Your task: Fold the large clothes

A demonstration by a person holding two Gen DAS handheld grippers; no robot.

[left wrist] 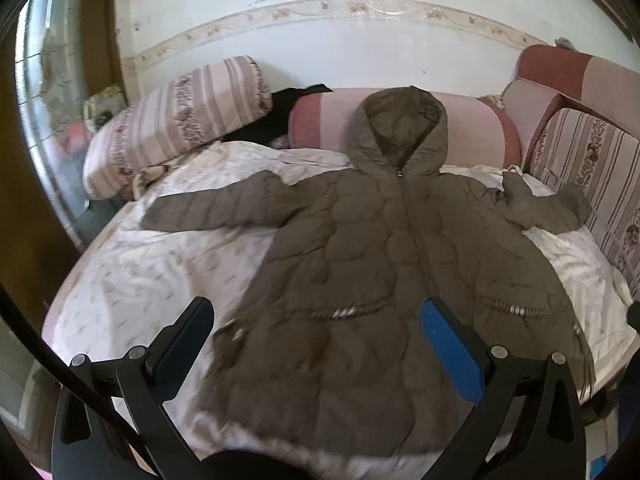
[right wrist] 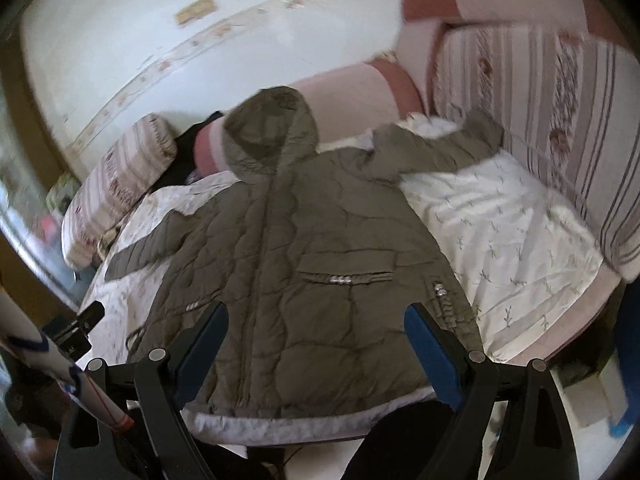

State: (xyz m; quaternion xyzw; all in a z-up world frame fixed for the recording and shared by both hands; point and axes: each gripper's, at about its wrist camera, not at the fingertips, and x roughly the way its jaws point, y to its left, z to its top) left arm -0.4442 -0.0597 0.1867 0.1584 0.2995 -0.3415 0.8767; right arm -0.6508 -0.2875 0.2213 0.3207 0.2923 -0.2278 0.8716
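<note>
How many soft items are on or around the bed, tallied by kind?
Olive hooded jacket: 1
Striped floral pillow: 1
Pink-and-red bolster: 1
Dark garment behind the pillow: 1
White printed bedsheet: 1
Total: 5

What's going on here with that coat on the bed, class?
A person holds a gripper in each hand above an olive hooded coat spread face up on a bed, sleeves out to both sides. The left gripper and right gripper are both open, over the hem, gripping nothing. No fold shows yet.
</note>
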